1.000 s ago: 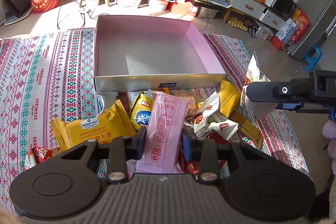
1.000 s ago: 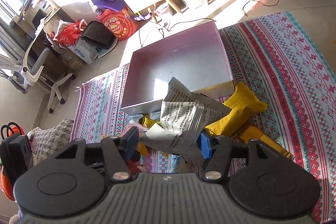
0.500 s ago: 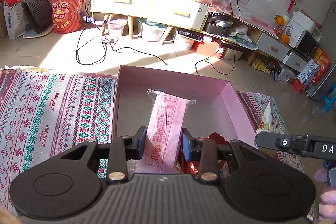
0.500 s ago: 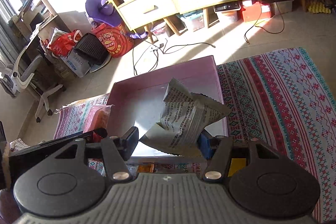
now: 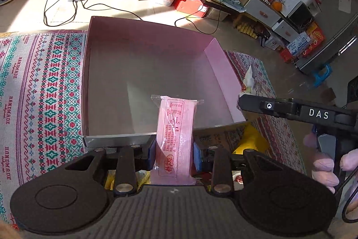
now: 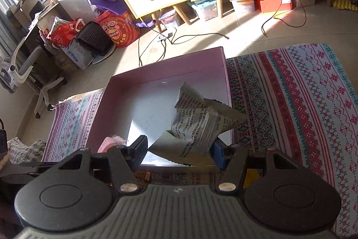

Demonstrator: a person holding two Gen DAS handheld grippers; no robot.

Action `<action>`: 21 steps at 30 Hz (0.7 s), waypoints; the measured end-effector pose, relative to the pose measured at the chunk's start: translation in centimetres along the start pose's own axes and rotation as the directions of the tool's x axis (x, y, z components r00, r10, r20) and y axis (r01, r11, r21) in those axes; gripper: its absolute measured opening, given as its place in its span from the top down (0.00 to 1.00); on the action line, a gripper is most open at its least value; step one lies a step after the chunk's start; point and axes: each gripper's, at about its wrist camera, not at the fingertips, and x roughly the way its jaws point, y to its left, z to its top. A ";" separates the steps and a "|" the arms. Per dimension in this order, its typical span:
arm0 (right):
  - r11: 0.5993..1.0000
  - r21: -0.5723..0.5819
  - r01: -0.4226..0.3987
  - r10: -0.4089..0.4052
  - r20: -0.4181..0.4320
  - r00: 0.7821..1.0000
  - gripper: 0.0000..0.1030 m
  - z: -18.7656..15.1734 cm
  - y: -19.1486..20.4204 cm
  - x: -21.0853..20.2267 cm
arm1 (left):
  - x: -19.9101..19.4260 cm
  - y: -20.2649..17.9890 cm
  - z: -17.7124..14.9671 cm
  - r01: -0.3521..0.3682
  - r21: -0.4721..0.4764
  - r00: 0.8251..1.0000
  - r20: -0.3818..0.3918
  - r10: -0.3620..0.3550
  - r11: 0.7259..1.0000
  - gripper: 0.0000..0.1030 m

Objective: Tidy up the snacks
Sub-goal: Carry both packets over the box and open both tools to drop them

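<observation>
Our left claw [image 5: 173,152] is closing on the pink packet [image 5: 175,140], which juts over the near wall of the pink box [image 5: 143,64]. Our right claw [image 6: 179,149] pinches the grey printed pouch [image 6: 197,124] above the box's right side. Released too early, either could catch the rim and land outside.

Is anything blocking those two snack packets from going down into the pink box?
Nothing visible: the pink cardboard box looks empty. The pink plastic packet in the left tongs and the grey printed pouch in the right tongs hang over it.
</observation>
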 end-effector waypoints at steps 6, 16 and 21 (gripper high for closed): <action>1.000 -0.011 -0.014 0.014 0.005 1.000 0.45 0.0 0.6 -0.7 | -1.2 -0.8 0.7 -0.067 -0.008 0.994 0.084 0.068 0.998 0.63; 0.999 -0.009 -0.033 0.033 0.035 0.999 0.45 1.2 0.1 0.1 | 0.2 -1.3 2.8 -0.186 0.027 0.964 0.199 0.177 0.982 0.63; 0.999 -0.026 -0.036 0.037 0.037 0.999 0.45 1.2 -0.2 1.1 | 1.7 0.1 2.4 -0.261 0.006 0.942 0.219 0.253 0.965 0.63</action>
